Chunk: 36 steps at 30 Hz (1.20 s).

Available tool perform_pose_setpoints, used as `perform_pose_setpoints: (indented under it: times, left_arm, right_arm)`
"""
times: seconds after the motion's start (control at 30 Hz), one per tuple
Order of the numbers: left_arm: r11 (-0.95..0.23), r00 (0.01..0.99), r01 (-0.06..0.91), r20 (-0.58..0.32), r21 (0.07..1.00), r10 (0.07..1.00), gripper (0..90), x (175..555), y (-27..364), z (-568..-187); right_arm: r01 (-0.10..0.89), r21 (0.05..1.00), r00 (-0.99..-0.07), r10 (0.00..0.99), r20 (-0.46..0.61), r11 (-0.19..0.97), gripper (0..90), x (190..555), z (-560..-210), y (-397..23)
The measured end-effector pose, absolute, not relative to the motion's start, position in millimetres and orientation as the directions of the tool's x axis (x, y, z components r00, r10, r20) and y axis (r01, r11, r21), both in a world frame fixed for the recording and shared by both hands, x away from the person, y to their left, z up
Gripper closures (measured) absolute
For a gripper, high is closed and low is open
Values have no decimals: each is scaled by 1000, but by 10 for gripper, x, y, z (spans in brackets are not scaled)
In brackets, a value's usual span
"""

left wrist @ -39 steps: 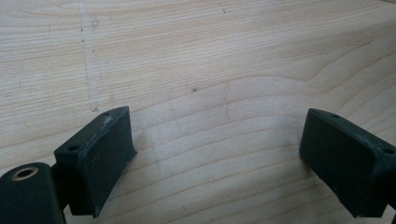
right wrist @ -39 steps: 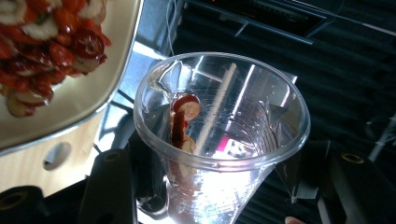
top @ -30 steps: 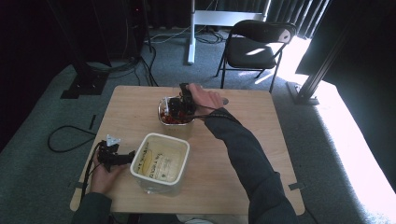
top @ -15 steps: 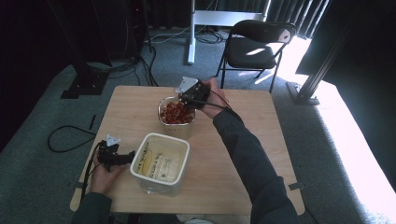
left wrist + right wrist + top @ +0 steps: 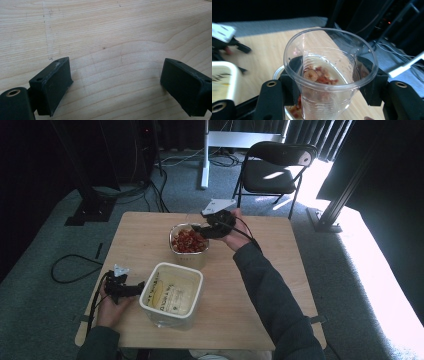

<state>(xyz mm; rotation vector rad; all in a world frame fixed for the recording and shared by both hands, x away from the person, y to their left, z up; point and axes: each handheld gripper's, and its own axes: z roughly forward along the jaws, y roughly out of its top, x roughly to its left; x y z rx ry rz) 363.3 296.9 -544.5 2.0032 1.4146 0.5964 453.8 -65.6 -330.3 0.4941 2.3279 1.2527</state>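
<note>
Above the bowl (image 5: 188,241), right gripper (image 5: 202,226) with cup (image 5: 329,72), now higher.

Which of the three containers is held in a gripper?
The clear plastic cup, clamped between the right gripper's jaws. The bowl of red pieces and the white tub sit on the table.

Light wooden table (image 5: 280,285). Bowl of red pieces (image 5: 188,242) near centre-back; cream tub (image 5: 171,291) at front-left edge, well apart from bowl.
</note>
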Motion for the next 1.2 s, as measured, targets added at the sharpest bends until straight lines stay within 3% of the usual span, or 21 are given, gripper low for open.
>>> perform_pose_setpoints:
  times: [0.63, 1.2]
  left_arm:
    - [-243, 327, 672, 14, 700, 945, 104, 3632, 2967, -5446]
    - [-245, 329, 672, 15, 699, 944, 104, 3632, 2969, -5445]
  right_arm:
    - [48, 927, -946, 314, -77, 371, 398, 3821, -3192, -568]
    - [72, 925, -982, 190, 0, 373, 376, 3450, -3387, -340]
